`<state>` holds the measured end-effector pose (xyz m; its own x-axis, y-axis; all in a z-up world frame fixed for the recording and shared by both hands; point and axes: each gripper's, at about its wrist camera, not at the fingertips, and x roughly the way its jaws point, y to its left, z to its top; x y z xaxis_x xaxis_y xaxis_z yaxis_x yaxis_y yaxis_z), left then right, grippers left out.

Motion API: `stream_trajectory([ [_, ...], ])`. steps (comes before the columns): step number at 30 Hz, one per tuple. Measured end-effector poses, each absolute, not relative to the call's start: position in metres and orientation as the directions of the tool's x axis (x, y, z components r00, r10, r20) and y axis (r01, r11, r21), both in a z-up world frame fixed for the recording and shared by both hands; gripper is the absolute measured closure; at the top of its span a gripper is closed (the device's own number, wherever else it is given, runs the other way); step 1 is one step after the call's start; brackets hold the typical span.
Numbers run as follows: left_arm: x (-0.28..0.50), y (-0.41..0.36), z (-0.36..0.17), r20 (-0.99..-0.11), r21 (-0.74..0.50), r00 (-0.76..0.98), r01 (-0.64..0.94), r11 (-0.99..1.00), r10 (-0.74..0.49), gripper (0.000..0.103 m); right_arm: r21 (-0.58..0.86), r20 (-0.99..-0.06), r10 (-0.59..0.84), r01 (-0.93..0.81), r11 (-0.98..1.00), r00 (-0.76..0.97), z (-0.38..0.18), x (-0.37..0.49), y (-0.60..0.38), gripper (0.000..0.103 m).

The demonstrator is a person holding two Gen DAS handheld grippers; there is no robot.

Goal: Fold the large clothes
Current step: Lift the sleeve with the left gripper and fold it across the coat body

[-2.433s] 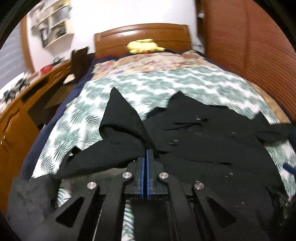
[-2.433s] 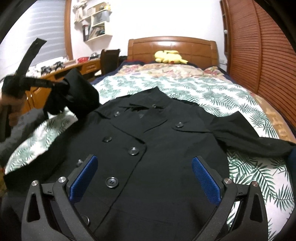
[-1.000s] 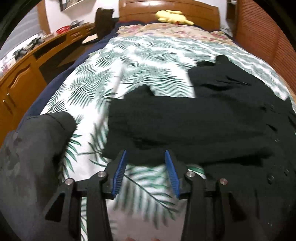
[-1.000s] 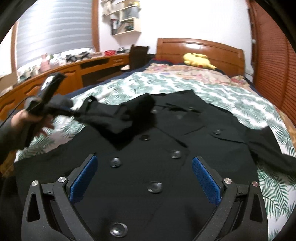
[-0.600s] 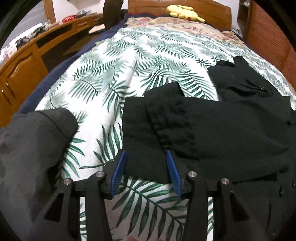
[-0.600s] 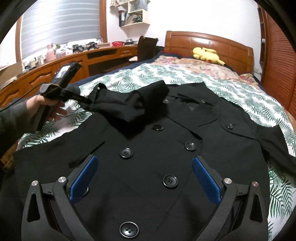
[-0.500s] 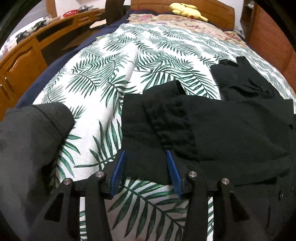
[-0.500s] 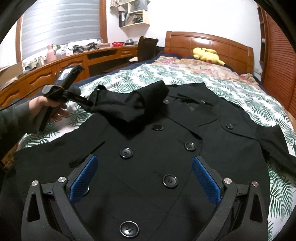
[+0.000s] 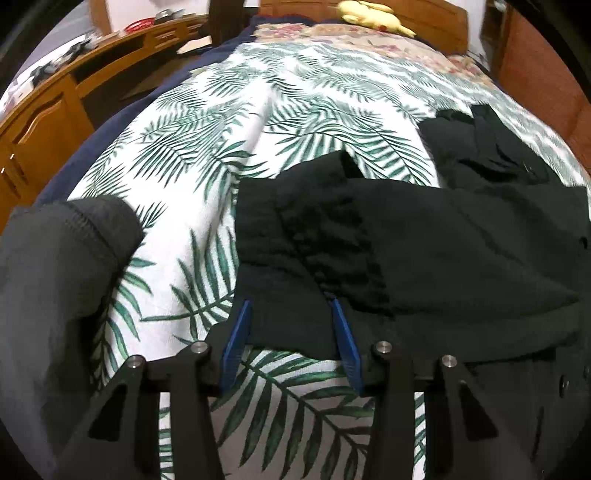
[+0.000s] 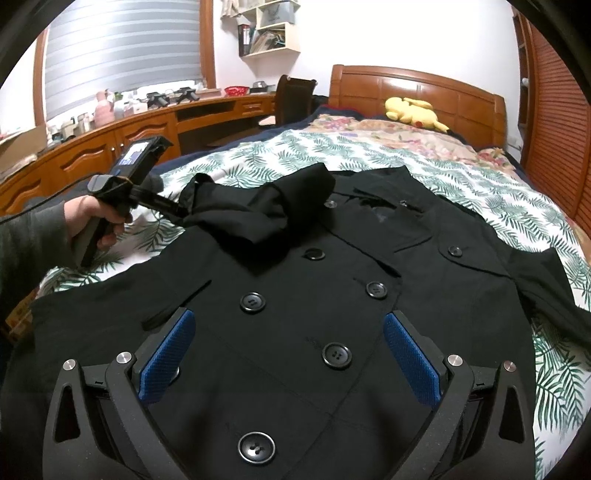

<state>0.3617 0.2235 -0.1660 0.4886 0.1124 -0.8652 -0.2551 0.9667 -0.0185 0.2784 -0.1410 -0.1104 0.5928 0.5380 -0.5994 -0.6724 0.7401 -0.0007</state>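
Bed: palm-leaf print cover; black buttoned coat spread flat on it; yellow plush toy at the wooden headboard

We see a home bedroom: a bed with wooden headboard, plush toy, long counter, wall shelves.

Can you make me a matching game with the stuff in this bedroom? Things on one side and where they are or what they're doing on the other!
Things:
1. yellow plush toy
2. black coat
3. left tool
4. right tool

Places or states:
A. spread flat on the leafy bedspread
B. at the folded-over sleeve
C. open wide above the coat's buttons
D. lying by the wooden headboard

Pairs: 1-D, 2-A, 3-B, 4-C
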Motion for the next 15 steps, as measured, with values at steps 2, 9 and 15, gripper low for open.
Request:
stream_trajectory([
  [2, 0.364, 0.221, -0.165, -0.875, -0.021, 0.476, -0.226, 0.974, 0.091, 0.073, 0.002, -0.599, 0.537, -0.669, 0.743, 0.594, -0.111, 0.28, -0.143, 0.0],
  [9, 0.361, 0.199, -0.157, -0.868, 0.03, 0.485, -0.159, 0.987, 0.105, 0.097, 0.002, -0.592, 0.536, -0.664, 0.748, 0.602, -0.109, 0.28, -0.146, 0.0],
  [15, 0.351, 0.157, -0.101, -0.772, 0.042, 0.628, -0.103, 0.994, 0.097, 0.098, -0.011, -0.583, 0.53, -0.659, 0.752, 0.615, -0.106, 0.281, -0.151, 0.0],
])
